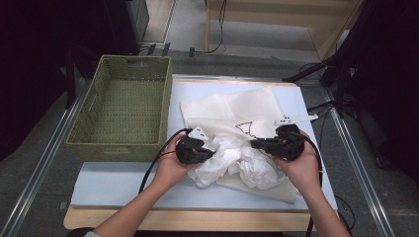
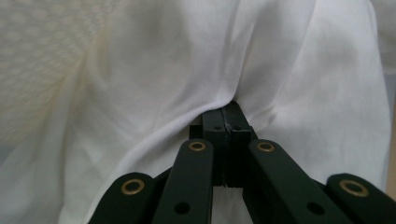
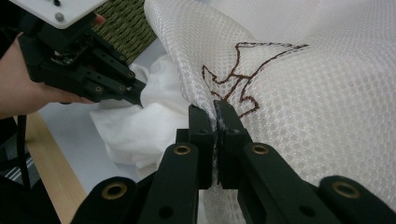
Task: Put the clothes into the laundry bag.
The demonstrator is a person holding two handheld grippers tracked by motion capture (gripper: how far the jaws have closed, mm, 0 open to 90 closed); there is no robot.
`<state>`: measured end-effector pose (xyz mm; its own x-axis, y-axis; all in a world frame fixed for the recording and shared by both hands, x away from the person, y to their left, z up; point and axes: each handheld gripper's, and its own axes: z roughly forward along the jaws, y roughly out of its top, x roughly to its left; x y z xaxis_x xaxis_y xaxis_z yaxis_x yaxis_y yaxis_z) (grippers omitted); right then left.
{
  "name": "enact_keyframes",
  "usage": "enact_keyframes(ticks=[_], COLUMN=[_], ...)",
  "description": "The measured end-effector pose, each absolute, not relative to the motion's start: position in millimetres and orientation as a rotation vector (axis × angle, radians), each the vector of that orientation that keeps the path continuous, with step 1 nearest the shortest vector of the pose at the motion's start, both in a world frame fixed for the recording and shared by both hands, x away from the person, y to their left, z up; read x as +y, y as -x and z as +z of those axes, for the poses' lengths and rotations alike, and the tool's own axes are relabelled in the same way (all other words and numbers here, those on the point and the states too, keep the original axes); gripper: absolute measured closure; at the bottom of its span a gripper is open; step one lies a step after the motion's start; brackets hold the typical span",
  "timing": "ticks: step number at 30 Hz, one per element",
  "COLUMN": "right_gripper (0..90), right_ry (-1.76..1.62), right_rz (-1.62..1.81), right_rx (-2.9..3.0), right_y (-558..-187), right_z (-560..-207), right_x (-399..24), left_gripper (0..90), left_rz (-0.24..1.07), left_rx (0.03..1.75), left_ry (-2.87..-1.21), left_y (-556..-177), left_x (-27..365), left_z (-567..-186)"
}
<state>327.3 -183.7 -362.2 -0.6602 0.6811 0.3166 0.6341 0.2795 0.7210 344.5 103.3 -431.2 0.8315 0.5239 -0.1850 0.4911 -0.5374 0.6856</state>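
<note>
White cloth lies bunched at the near middle of the bench, half tucked into a mesh laundry bag that spreads flat behind and under it. In the left gripper view the left hand-held gripper has its jaws closed together on a pinch of the smooth white cloth, which folds away from the tips on every side; from above, this left hand-held gripper sits at the cloth's left edge. In its own view the right hand-held gripper is clamped on the mesh laundry bag's edge, just below a brown outline drawing on the weave, and lifts that edge off the bench; from above, this right hand-held gripper meets the bag from the right. The two stand near each other, with the bunched cloth between them. A green woven basket stands empty just left of the bag, touching the bench's pale blue mat edge. Bare mat lies open in front of the cloth and along the right side. Metal rails flank the bench, and a grey floor runs beyond.
</note>
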Motion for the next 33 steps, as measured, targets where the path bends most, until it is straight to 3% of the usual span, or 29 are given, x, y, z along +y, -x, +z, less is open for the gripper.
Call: enact_keyframes(ticks=[9,20,28,33], right_gripper=[88.1,88.3,88.4,88.4], right_ry=[-1.277,-1.296,-1.283,-1.310], right_rz=[1.355,1.368,1.392,1.431], right_rx=[2.464,2.424,2.404,2.383], right_y=[-329.2,-327.5,-322.3,-321.8], right_z=[-363.3,-356.2,-346.1,-343.6], right_x=[-184.3,-187.3,-184.8,-189.0], left_gripper=[90.0,90.0,90.0,90.0], left_rz=[-0.051,-0.019,0.094,0.068], left_rx=[0.706,0.667,0.686,0.722], left_ry=[-2.139,-2.071,-2.033,-2.001], left_y=[-347.0,-351.4,-355.5,-368.5], left_x=[74.5,28.9,5.9,3.8], left_z=[-433.9,-423.6,-407.8,-402.7])
